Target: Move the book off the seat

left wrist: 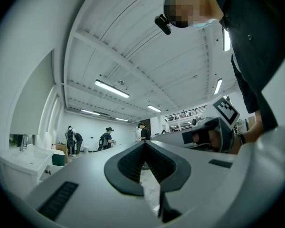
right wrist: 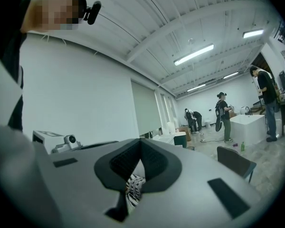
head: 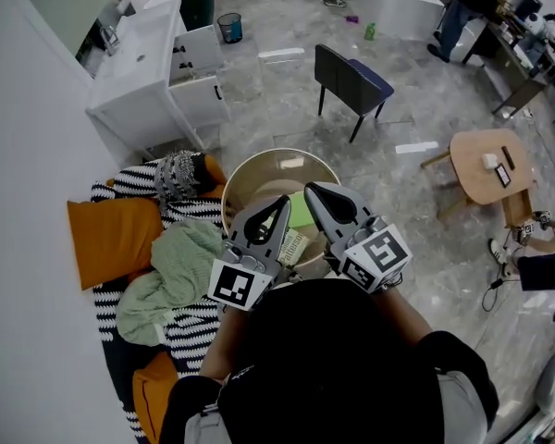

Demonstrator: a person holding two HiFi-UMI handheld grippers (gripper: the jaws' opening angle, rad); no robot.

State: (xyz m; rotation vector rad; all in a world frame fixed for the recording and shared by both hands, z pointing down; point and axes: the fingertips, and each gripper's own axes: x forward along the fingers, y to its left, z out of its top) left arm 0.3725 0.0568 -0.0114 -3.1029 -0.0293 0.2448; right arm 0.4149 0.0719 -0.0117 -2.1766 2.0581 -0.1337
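Below, book (head: 302, 213) on seat (head: 259, 161), between left tongs (head: 284, 200), right tongs (head: 311, 189).

**Head view:** set high and faced steeply down. The left hand-held gripper (head: 276, 206) and right hand-held gripper (head: 319, 195) sat near, at frame centre. The floor (head: 425, 100) ran to the upper edge.

**Left gripper view:** sat close behind its own jaws and faced about level across the room. The ceiling (left wrist: 133, 56) filled the upper frame, with the head camera (left wrist: 162, 23) at upper right.

**Right gripper view:** likewise close and level, with the head camera (right wrist: 92, 11) at upper left.

**Shared:** the dark chair (head: 350, 80) stood at upper centre of the head view. The same dark chair (right wrist: 235, 160) stood at lower right of the right gripper view.
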